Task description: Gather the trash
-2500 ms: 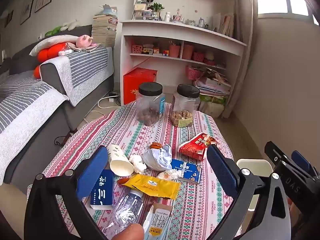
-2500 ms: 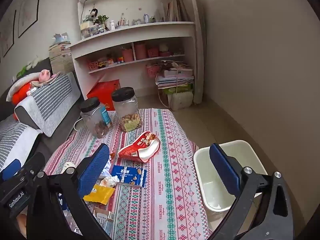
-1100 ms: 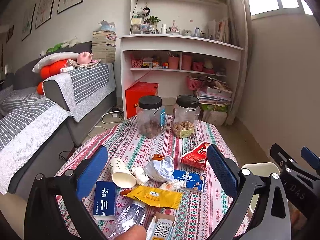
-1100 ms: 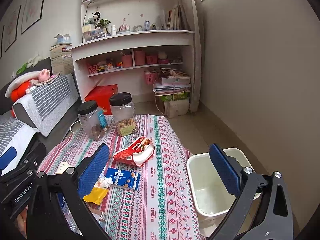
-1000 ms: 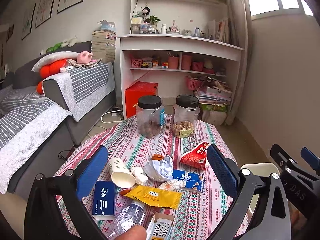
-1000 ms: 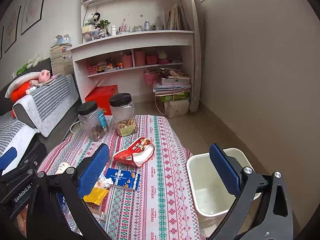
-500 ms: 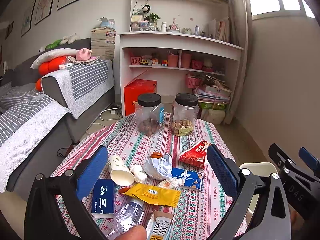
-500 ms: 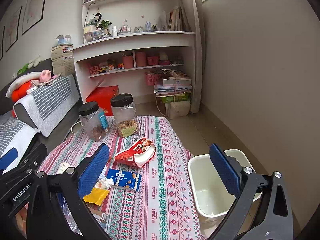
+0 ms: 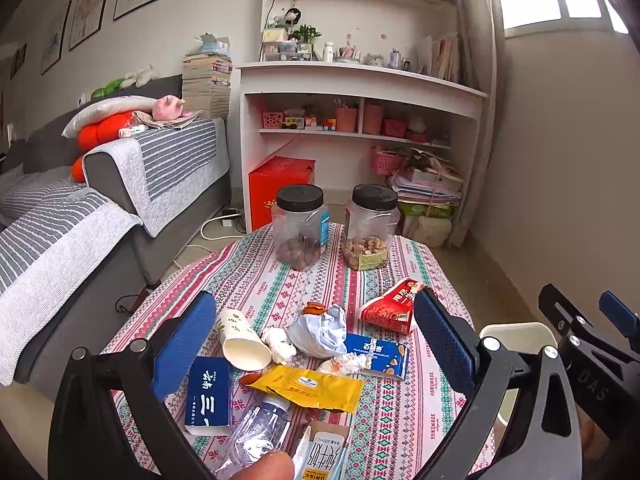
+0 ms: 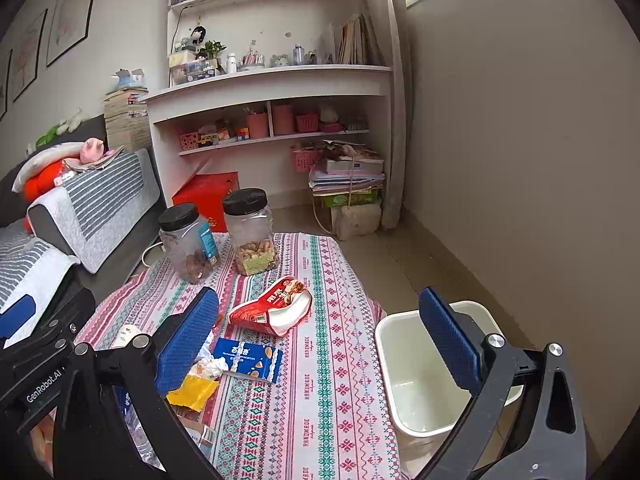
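Note:
Trash lies on the patterned tablecloth (image 9: 256,276): a tipped paper cup (image 9: 240,340), a crumpled white-blue bag (image 9: 320,330), a red snack bag (image 9: 390,307), a blue biscuit pack (image 9: 376,354), a yellow wrapper (image 9: 308,386), a dark blue box (image 9: 210,396) and a clear plastic bottle (image 9: 256,432). My left gripper (image 9: 316,340) hovers open above this pile, holding nothing. My right gripper (image 10: 320,334) is open too, above the table's right edge, between the red snack bag (image 10: 276,306) and the empty white bin (image 10: 420,364) on the floor.
Two black-lidded jars (image 9: 300,226) (image 9: 370,226) with nuts stand at the table's far end. A grey sofa (image 9: 80,216) runs along the left. White shelves (image 9: 360,92) and a red box (image 9: 280,190) stand behind. A fingertip (image 9: 264,466) shows at the bottom edge.
Both views have tilted up and drawn back slightly, so the table sits a bit lower in the frame. No trash has moved and both grippers stay open.

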### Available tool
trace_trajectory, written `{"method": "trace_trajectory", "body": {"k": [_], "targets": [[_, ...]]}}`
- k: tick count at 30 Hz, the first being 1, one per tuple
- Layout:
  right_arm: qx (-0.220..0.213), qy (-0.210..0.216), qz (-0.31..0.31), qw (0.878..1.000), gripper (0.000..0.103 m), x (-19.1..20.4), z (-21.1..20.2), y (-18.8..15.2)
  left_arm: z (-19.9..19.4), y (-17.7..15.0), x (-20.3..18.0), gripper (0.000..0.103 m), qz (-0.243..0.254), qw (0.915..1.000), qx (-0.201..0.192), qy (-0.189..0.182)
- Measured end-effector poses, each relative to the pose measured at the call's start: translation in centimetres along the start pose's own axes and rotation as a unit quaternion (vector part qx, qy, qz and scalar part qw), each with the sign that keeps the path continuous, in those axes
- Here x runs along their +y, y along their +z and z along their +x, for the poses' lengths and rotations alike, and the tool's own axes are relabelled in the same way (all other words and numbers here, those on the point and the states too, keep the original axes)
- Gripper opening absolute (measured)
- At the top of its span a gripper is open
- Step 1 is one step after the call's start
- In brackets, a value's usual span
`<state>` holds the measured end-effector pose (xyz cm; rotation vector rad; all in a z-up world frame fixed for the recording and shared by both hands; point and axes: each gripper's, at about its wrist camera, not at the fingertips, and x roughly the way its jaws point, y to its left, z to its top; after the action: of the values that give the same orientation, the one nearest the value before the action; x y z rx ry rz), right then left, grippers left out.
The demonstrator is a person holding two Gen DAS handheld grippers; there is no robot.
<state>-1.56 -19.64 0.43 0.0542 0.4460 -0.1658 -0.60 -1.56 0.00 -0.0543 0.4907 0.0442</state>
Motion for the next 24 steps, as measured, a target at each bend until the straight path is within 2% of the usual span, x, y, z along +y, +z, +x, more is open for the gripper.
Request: {"method": "trace_trajectory", "body": {"k": [24], "targets": [[0.002,0.0,-0.003,1.0,0.096,0.2,0.11,-0.31,-0.01,0.11,0.01,0.096,0.0,1.0,0.001,0.0]]}}
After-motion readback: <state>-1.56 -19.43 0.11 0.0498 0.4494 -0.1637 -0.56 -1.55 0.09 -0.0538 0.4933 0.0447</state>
